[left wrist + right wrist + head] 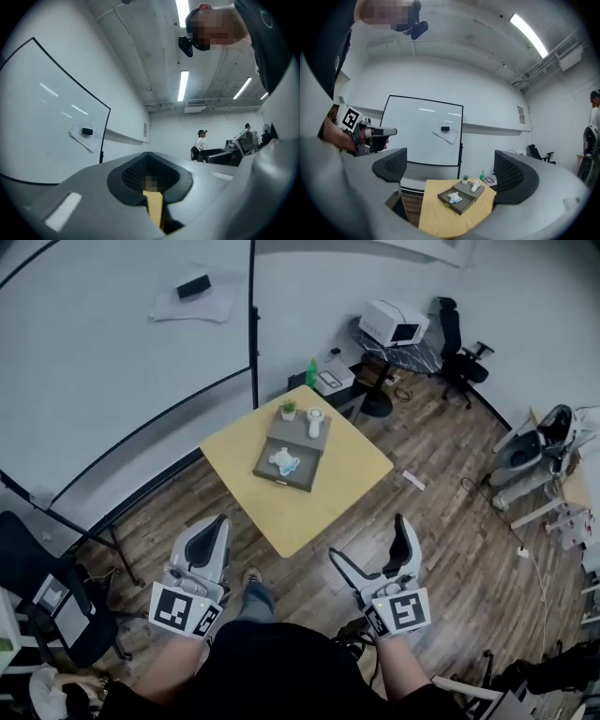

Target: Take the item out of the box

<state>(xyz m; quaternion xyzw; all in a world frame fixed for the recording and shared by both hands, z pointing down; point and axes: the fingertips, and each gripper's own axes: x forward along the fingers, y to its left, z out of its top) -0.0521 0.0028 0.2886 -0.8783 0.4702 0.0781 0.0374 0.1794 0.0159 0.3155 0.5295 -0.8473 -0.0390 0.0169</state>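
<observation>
A grey drawer box (305,432) stands on a yellow table (300,512) ahead of me. Its drawer (302,474) is pulled out. A white and blue item (284,462) lies in the drawer. On top of the box are a tiny potted plant (288,410) and a white object (314,422). My left gripper (211,538) hangs low at the left, short of the table, its jaws shut with nothing in them. My right gripper (384,554) is open and empty. In the right gripper view, the box (471,191) and item (453,197) show between the spread fingers (511,176).
A whiteboard (112,352) on a black frame stands behind the table. A green bottle (311,372) and a low stand are at the table's far corner. A black office chair (56,606) is at my left. A round desk with a white machine (394,322) is at the back right.
</observation>
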